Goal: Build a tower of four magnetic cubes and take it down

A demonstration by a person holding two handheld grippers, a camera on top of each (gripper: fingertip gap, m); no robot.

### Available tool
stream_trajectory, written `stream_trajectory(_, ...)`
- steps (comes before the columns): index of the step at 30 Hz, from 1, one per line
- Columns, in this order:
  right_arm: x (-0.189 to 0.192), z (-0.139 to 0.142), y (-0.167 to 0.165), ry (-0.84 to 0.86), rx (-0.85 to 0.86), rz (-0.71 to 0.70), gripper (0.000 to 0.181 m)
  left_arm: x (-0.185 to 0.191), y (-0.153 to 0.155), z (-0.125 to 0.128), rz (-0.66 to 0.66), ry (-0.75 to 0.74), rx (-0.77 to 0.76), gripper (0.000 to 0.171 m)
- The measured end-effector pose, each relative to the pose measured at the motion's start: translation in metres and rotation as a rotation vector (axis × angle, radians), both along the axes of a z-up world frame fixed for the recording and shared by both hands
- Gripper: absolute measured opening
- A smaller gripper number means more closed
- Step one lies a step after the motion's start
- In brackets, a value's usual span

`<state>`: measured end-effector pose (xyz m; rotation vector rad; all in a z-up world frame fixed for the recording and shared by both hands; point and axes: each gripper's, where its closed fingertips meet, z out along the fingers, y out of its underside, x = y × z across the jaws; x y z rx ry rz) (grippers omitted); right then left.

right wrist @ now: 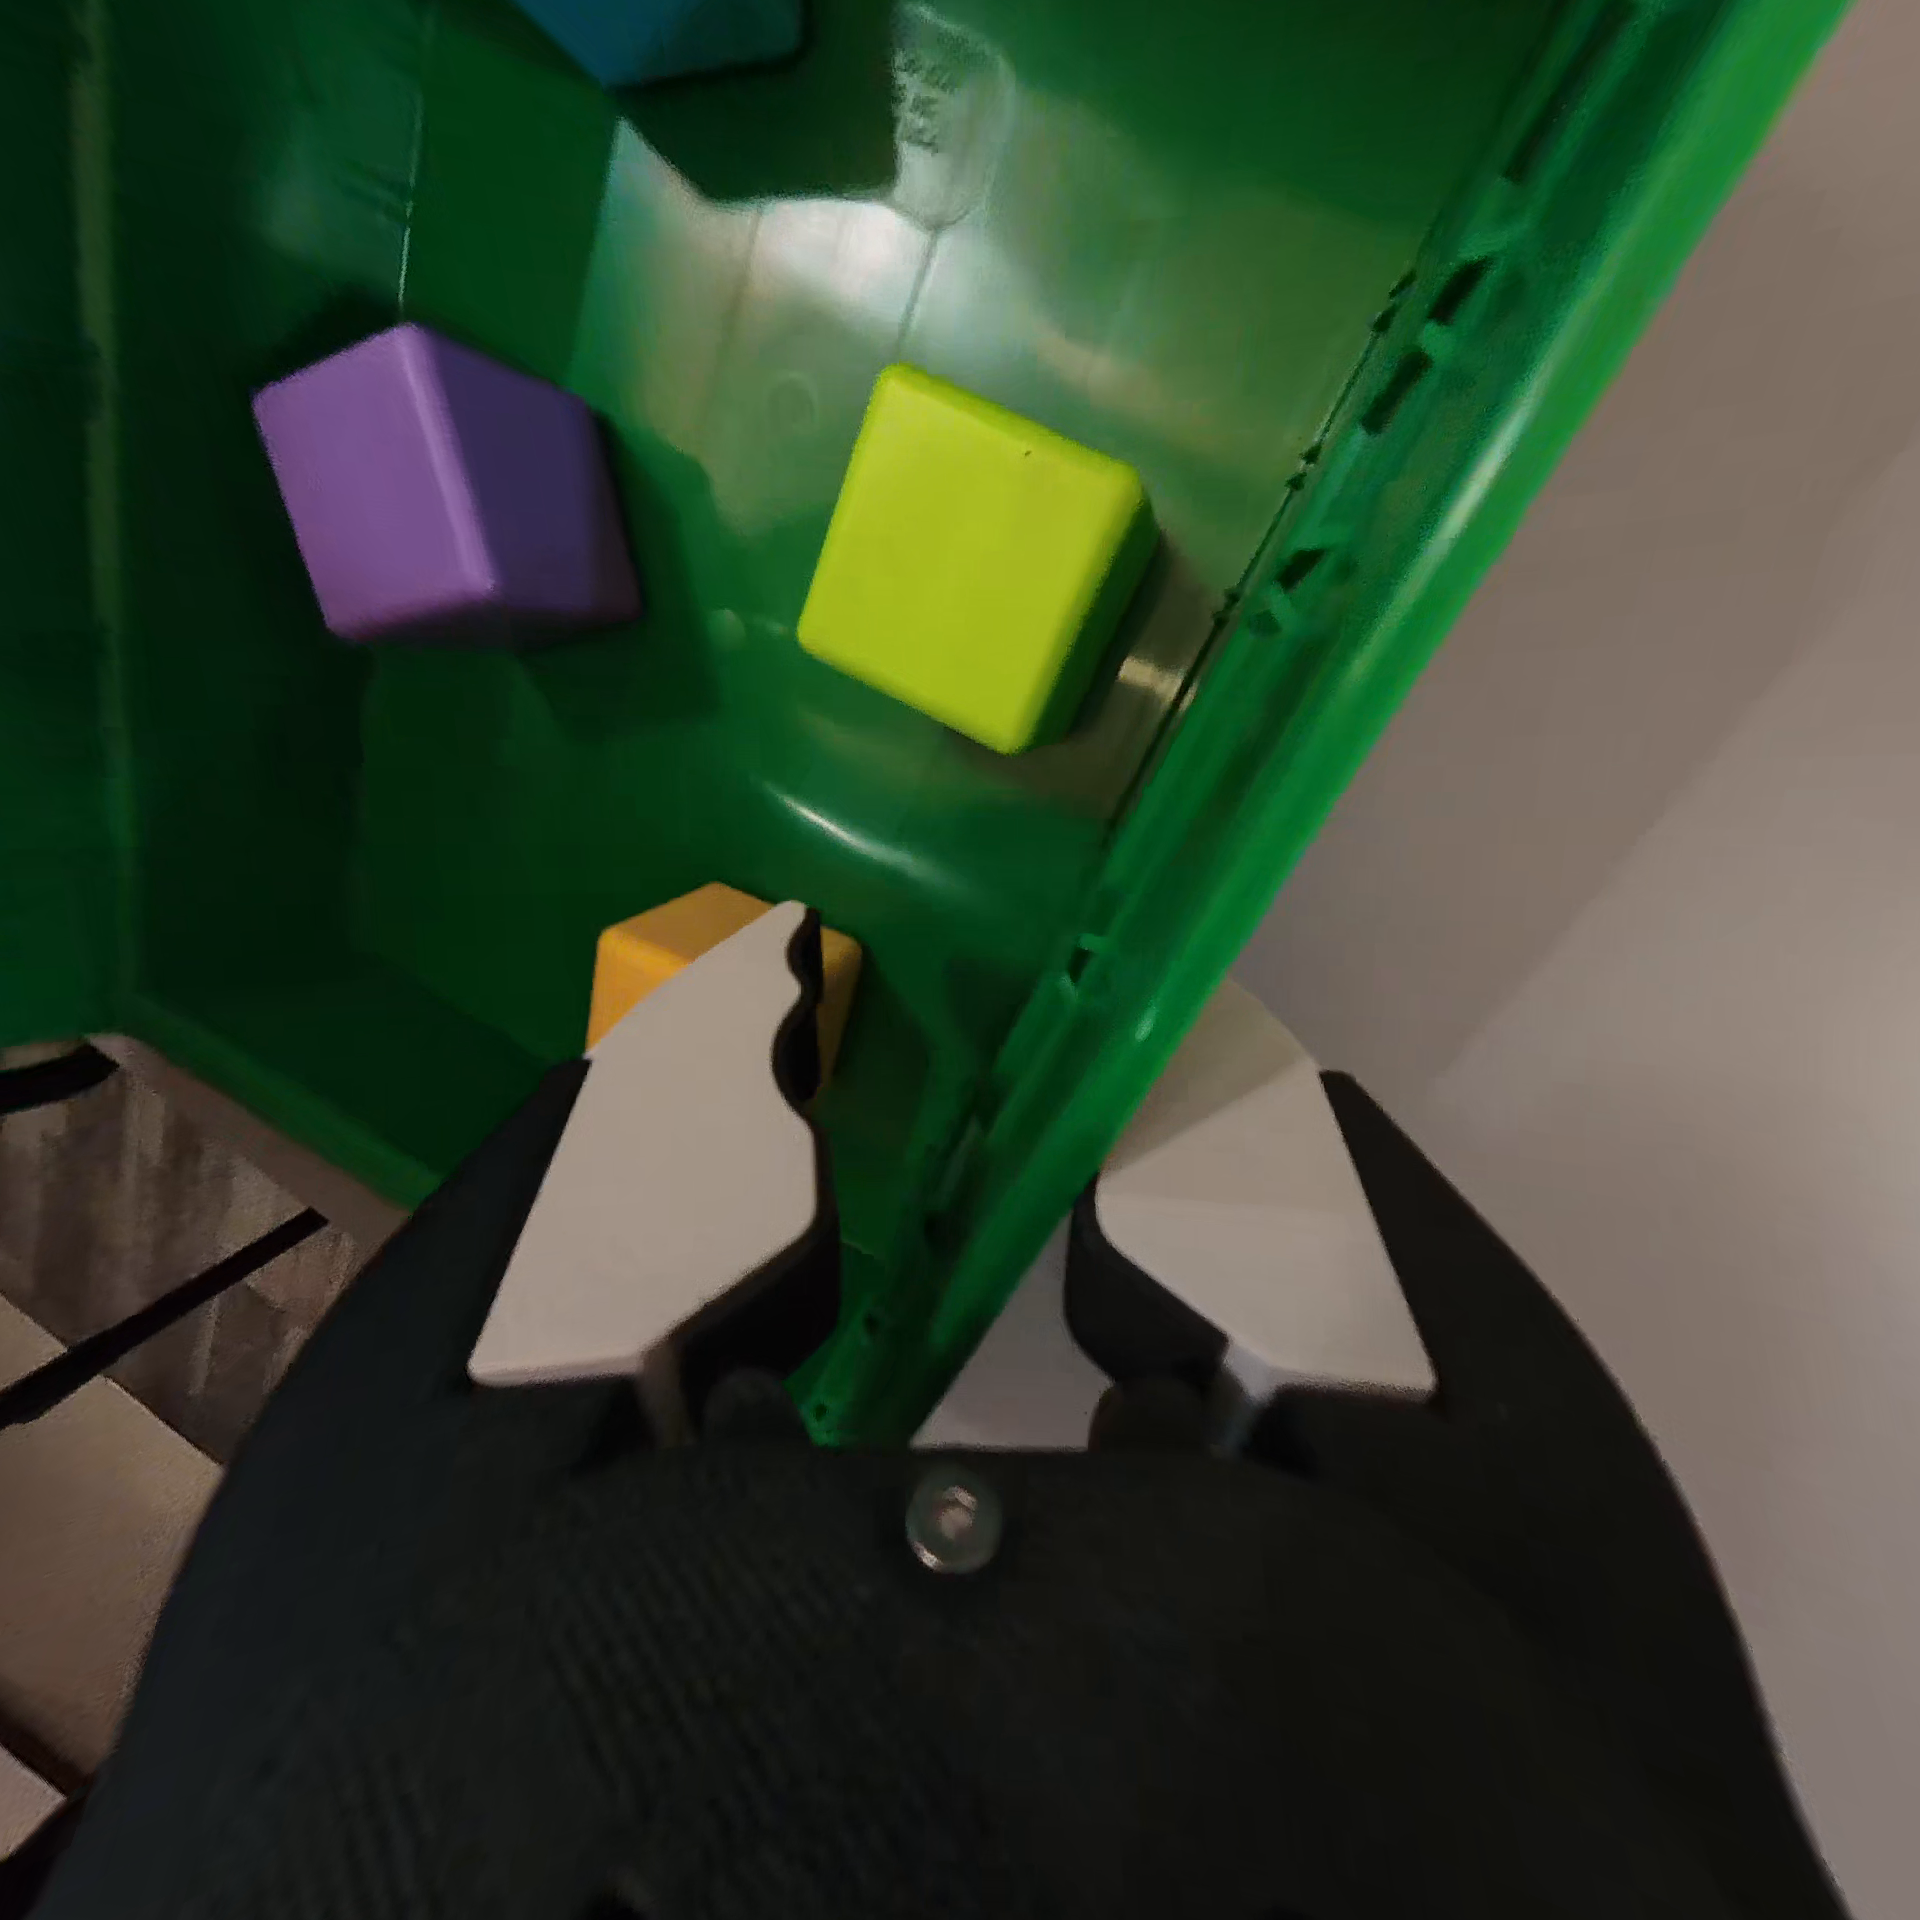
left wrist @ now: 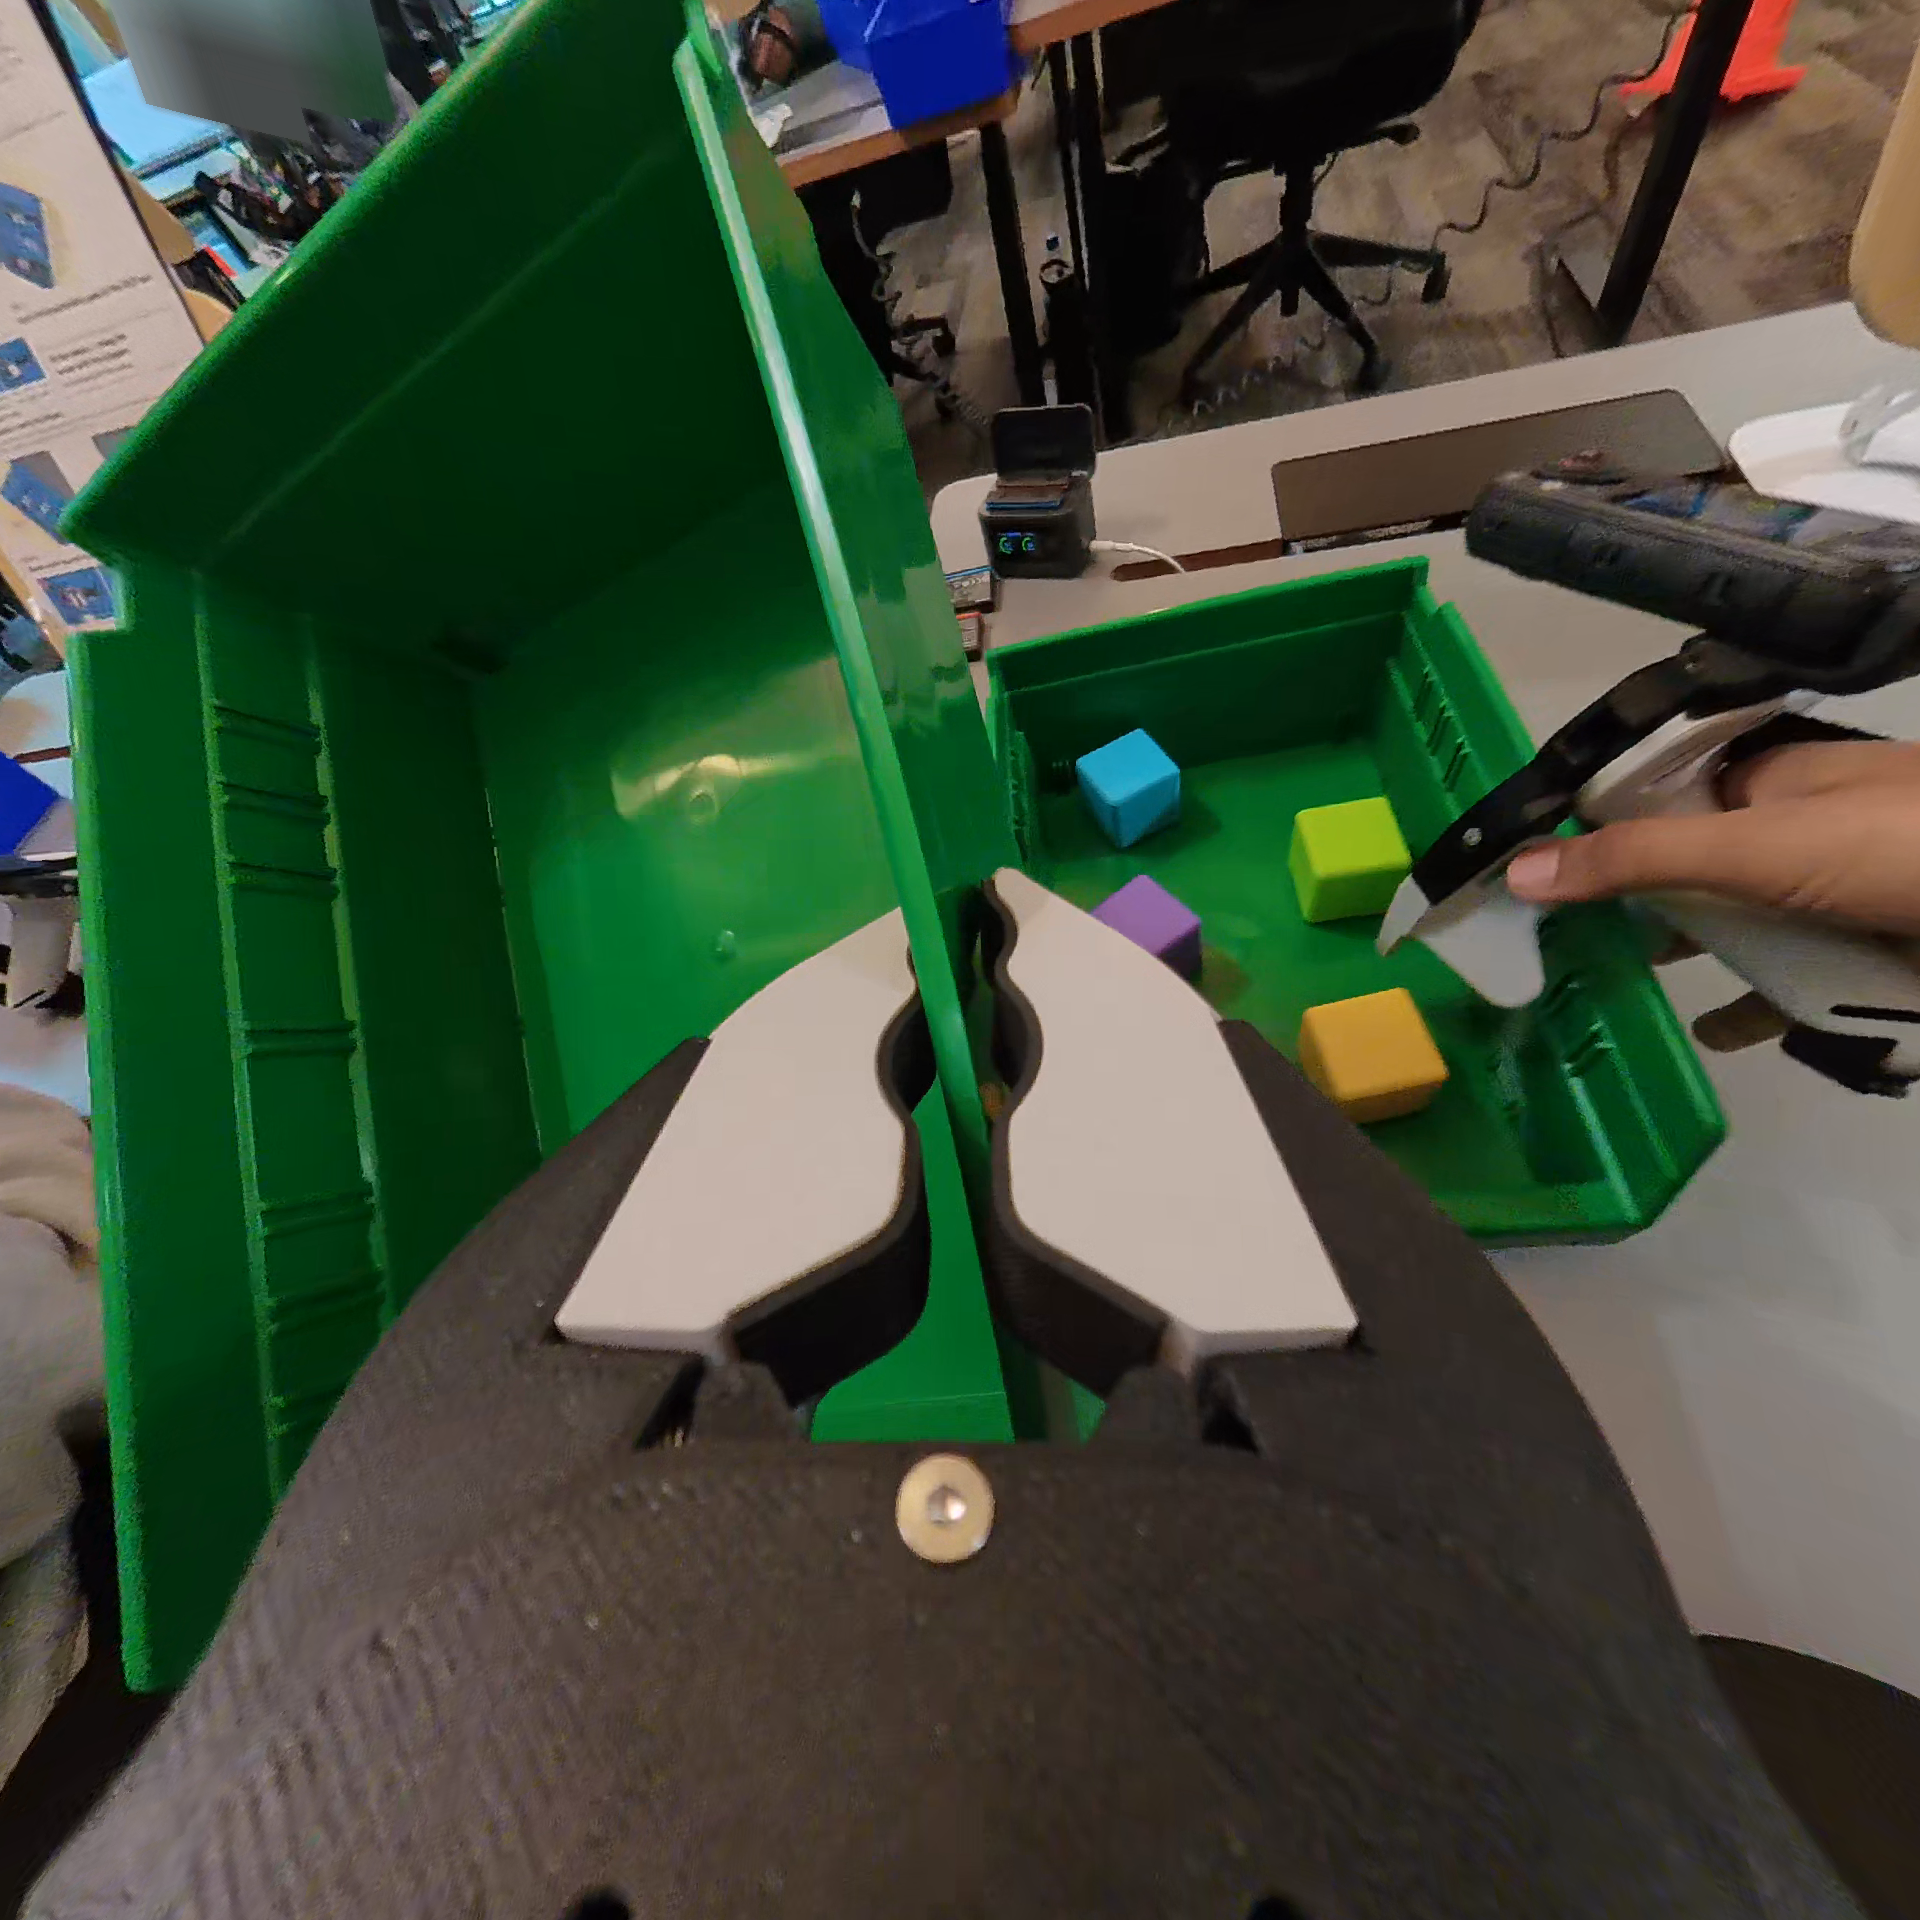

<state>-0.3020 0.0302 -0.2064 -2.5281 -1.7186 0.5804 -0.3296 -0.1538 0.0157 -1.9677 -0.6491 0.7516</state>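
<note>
Left wrist view: left claw (left wrist: 961, 935) clamps empty green bin's (left wrist: 416, 520) wall; right claw (right wrist: 997, 997) straddles cube bin's (right wrist: 1195, 883) wall, ajar.

a: what's behind, up at twelve o'clock?
b: a wooden-topped desk (left wrist: 883, 145) on black legs, a black office chair (left wrist: 1299, 156) at one o'clock — both on mottled brown carpet (left wrist: 1507, 187).
a: and nearer?
b: a pale grey table (left wrist: 1766, 1299) from three to five o'clock, lit evenly from above; a poster board (left wrist: 62, 312) leans at ten o'clock.
</note>
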Motion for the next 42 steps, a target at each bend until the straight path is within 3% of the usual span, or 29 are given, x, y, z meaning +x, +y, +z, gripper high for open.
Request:
stream_trajectory(6,-0.008,0.014,-0.006,0.036,0.022,0.026,0.05,-0.002,-0.009,0.004,0.024,0.013,-0.003,0.007)
stream_trajectory(12,0.014,0.088,0.008,0.159,0.045,0.122,0.052,0.023,0.018,0.021,-0.079,0.046,0.033,0.007)
stream_trajectory(16,0.07,0.133,0.036,0.316,0.142,0.207,0.06,0.071,0.061,0.034,-0.248,0.057,0.045,0.007)
stream_trajectory(20,0.167,0.121,0.088,0.383,0.27,0.157,0.061,0.139,0.131,0.028,-0.455,0.072,0.018,0.007)
stream_trajectory(25,0.317,0.073,0.169,0.434,0.289,-0.088,0.064,0.254,0.237,-0.009,-0.762,0.033,-0.045,0.007)
stream_trajectory(29,0.433,0.031,0.251,0.514,0.21,-0.449,0.061,0.35,0.323,-0.057,-0.99,-0.117,-0.124,0.007)
stream_trajectory(30,0.46,0.024,0.27,0.558,0.203,-0.539,0.065,0.373,0.344,-0.072,-1.041,-0.152,-0.162,0.007)
stream_trajectory(32,0.505,0.023,0.304,0.627,0.199,-0.63,0.091,0.412,0.381,-0.104,-1.106,-0.208,-0.234,0.007)
stream_trajectory(35,0.555,0.043,0.355,0.761,0.3,-0.794,0.087,0.461,0.425,-0.14,-1.144,-0.256,-0.325,0.005)
stream_trajectory(38,0.582,0.047,0.377,0.8,0.391,-0.851,0.095,0.491,0.46,-0.163,-1.145,-0.156,-0.395,0.006)
stream_trajectory(40,0.592,0.04,0.386,0.749,0.44,-0.882,0.069,0.509,0.478,-0.176,-1.138,-0.175,-0.394,0.005)
stream_trajectory(42,0.596,0.037,0.39,0.696,0.479,-0.889,0.061,0.521,0.489,-0.188,-1.127,-0.177,-0.412,0.006)
